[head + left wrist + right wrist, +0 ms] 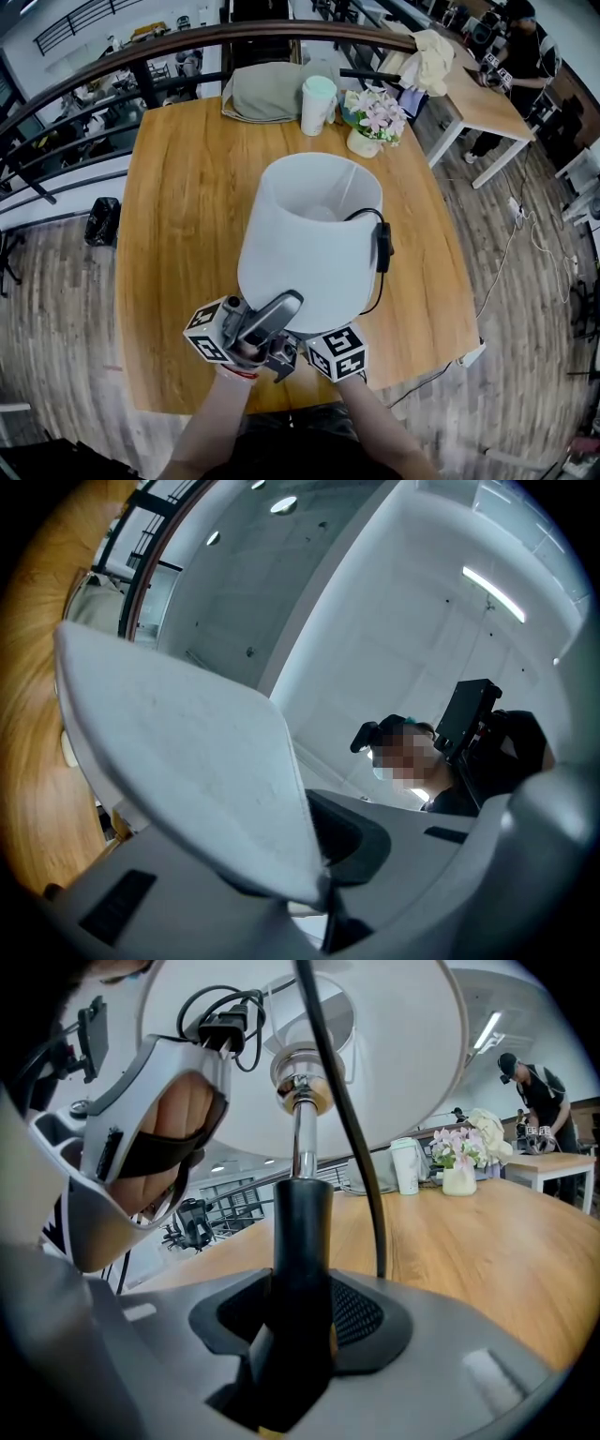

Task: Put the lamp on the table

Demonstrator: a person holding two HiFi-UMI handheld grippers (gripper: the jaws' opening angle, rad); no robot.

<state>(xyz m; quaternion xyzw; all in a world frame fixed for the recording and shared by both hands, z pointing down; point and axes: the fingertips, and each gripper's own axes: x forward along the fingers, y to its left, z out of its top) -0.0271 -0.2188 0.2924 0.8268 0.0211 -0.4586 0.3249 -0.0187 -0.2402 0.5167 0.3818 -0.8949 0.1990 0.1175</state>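
The lamp's white shade (309, 234) fills the middle of the head view, over the near half of the wooden table (187, 216). My left gripper (272, 319) is shut on the shade's lower rim; in the left gripper view the white shade wall (187, 752) runs down between the jaws of the left gripper (319, 883). My right gripper (314, 352) is under the shade, its jaws hidden there. In the right gripper view the right gripper (300, 1326) is shut on the lamp's black stem (302, 1232), below the chrome neck and the shade (394, 1063). The base is hidden.
A black cord with a switch (382, 246) hangs down the shade's right side. At the table's far edge stand a white cup (318, 105), a flower pot (373, 120) and a grey cloth bundle (272, 92). A curved railing (112, 66) lies beyond. A person stands by another table (487, 103).
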